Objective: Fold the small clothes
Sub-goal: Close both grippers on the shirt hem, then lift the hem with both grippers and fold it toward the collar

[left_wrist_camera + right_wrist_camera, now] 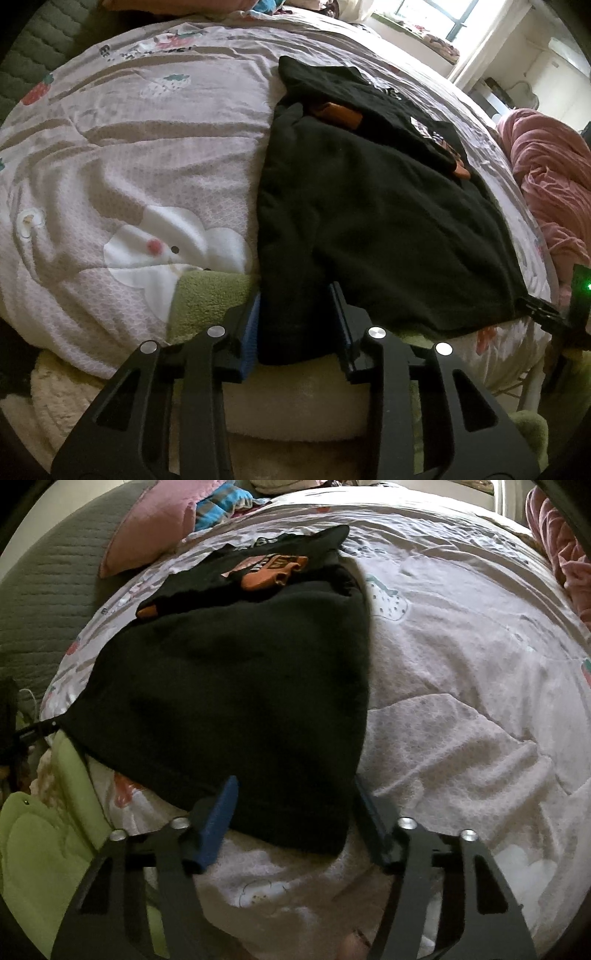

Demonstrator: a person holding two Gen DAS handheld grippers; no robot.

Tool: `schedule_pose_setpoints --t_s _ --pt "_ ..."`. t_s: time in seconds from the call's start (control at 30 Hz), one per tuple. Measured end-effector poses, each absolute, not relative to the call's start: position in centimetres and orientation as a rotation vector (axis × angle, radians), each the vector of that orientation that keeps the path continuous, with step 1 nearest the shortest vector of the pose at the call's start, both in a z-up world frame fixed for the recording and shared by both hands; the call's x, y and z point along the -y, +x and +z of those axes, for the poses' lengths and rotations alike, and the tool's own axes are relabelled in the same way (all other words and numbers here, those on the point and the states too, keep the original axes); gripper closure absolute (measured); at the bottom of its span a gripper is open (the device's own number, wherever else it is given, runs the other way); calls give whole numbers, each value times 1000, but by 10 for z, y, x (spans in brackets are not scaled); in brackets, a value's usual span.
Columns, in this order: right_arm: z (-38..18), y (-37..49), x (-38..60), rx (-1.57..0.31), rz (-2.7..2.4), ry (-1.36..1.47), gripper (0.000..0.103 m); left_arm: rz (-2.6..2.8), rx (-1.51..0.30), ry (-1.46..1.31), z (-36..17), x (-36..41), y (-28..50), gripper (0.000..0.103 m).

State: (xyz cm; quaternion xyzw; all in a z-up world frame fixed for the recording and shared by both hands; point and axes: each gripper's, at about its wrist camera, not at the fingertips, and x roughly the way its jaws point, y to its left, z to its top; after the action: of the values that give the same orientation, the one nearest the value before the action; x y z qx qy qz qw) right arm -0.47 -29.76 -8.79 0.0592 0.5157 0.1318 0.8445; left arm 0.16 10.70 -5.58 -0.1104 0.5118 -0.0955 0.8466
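A black garment [369,206] lies spread across the bed, on a pale quilt [122,155] printed with strawberries and a white bunny. Its far end is folded over, showing an orange print [266,570]. The near hem faces both grippers.

The left gripper [295,325] has one near corner of the garment bunched between its blue pads; the cloth fills the gap from pad to pad, so the jaws are gripping that corner. Below the corner sits a strip of green fleece [210,295] at the quilt's edge.

The right gripper [291,808] is at the other near corner. The corner of the hem lies between its two fingers, one blue pad on top of the cloth at the left, the other finger along the garment's right edge. There is a wide gap between the jaws, and I cannot tell whether they actually press the fabric.

In the left view the right gripper's tip [539,310] shows at the garment's far right corner. A pink blanket [546,177] is heaped beyond the bed's right side, and a pink pillow [147,528] rests near the headboard.
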Motion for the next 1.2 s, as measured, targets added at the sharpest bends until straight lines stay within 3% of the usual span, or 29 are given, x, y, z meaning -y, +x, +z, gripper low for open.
schedule_pose_setpoints --t_s 0.1,0.2,0.4,0.7,1.2 --pt "-84 -4 299 -1068 292 131 88 -202 -1081 -248 -56 -108 3 76" --pt "-72 -4 298 -1026 316 127 93 -203 -1085 -278 -56 -111 4 78" --pt "-39 0 311 -895 384 227 95 -186 -1071 -297 -49 -115 7 98" --pt "9 6 319 -687 387 222 95 -167 -928 -299 2 -122 10 99" --pt "45 46 331 -559 317 263 95 -137 -786 -269 71 -118 57 99"
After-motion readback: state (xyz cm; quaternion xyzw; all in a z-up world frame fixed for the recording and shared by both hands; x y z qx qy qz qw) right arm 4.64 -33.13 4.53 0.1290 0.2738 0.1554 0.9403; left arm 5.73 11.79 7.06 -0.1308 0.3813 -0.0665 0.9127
